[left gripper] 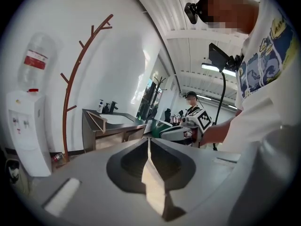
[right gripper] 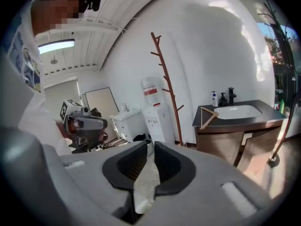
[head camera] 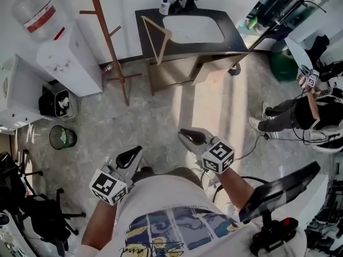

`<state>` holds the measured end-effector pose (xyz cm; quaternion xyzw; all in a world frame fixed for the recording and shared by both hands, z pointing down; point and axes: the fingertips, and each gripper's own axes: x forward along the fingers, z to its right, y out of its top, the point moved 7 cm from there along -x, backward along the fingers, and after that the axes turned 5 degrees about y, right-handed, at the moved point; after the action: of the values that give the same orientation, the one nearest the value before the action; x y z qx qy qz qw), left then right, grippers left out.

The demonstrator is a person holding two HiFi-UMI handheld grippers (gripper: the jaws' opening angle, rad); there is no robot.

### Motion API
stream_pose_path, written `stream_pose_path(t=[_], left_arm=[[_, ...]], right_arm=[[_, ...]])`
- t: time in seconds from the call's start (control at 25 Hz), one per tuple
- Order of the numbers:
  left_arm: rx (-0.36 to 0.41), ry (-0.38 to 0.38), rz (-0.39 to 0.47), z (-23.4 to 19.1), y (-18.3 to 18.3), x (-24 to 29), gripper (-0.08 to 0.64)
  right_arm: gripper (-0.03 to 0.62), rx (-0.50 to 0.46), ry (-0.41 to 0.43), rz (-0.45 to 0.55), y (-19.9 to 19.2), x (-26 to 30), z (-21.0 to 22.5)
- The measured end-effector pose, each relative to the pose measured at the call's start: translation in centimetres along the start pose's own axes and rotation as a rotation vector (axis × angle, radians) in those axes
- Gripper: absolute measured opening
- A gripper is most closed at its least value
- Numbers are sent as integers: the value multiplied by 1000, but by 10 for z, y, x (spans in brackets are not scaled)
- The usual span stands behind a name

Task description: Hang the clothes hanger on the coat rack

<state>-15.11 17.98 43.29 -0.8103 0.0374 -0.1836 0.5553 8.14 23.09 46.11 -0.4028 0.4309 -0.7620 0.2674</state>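
A wooden clothes hanger (head camera: 156,24) leans on the left end of a dark sink counter (head camera: 231,33) by the far wall. It also shows in the left gripper view as the hanger (left gripper: 98,121) and in the right gripper view as the hanger (right gripper: 208,117). The brown coat rack (head camera: 110,47) stands left of the counter, with bare branches; both gripper views show the rack (left gripper: 68,98) (right gripper: 169,93). My left gripper (head camera: 138,150) (left gripper: 149,142) is shut and empty. My right gripper (head camera: 183,133) (right gripper: 151,145) has a narrow gap between its tips, nothing in it. Both are held low near my body, far from the hanger.
A white water dispenser (head camera: 69,58) stands left of the rack, a small bin (head camera: 62,137) on the floor nearer me. A seated person (head camera: 297,114) is at the right. A black chair (head camera: 37,208) is at bottom left, a dark screen on a stand (head camera: 278,189) at bottom right.
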Motion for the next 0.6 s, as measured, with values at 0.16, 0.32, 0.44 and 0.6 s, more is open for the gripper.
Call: stream_pose_path(t=[0.16,0.32,0.44,0.6], left_arm=[[7,-18,-8,-42,7,-19,9],[11,-9,-17,-72,12,-27,9],[6,6,-2,-87,17,-21,11],[-10,36,6,-104,34,-8,13]], right_arm=[[60,105,-60,23,8,42,19],[78,221,-94,36,9,80,50],[94,311,-106,58,15,106,86],[137,434,-94,85,15,144,142]])
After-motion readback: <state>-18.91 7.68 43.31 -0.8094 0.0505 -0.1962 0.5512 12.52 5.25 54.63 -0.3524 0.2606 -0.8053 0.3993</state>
